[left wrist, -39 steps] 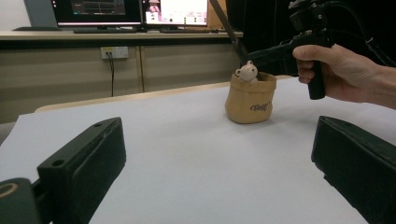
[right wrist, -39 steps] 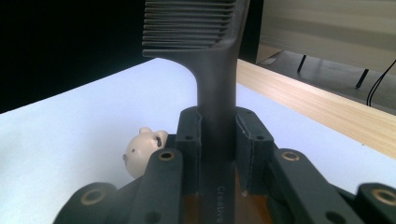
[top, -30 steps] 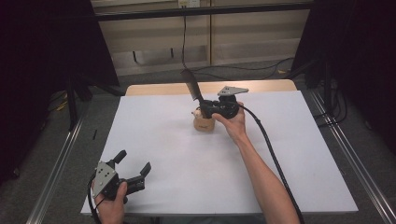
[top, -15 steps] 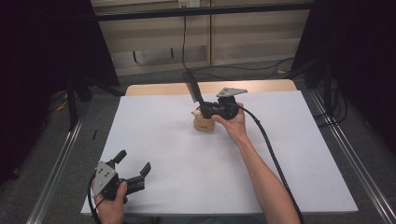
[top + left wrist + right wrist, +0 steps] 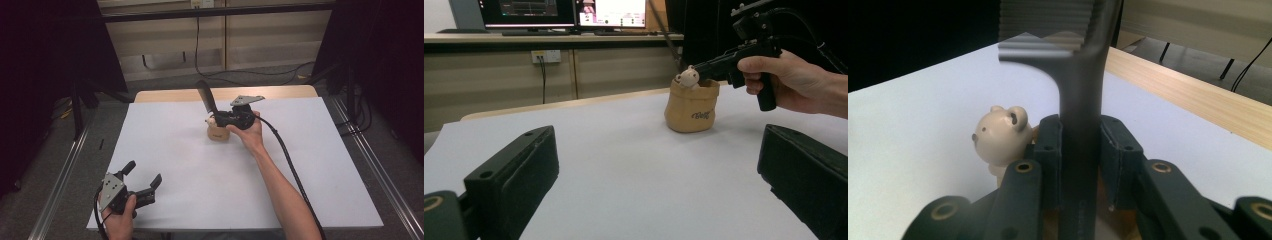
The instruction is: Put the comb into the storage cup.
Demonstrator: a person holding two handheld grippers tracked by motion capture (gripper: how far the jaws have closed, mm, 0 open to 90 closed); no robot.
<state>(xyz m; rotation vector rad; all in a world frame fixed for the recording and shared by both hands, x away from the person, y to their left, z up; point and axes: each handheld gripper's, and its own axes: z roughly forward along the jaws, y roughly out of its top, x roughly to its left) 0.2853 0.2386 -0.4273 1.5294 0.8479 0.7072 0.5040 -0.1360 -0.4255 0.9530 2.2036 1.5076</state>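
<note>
My right claw (image 5: pixel 214 118) clamps a dark spatula (image 5: pixel 205 97) over the tan bag (image 5: pixel 218 132) with a toy bear (image 5: pixel 998 135), upper centre of the white surface (image 5: pixel 320 165). My left claw (image 5: pixel 145 181) rests open lower left, bare surface between.

My forearms are bare, no sleeves. Each gripper (image 5: pixel 141 186) is matte black with blocky jaws, brass-ringed screw holes along the links and a pistol handle. My right gripper (image 5: pixel 214 119) carries a grey three-cornered plate and trails a thick black cable.
</note>
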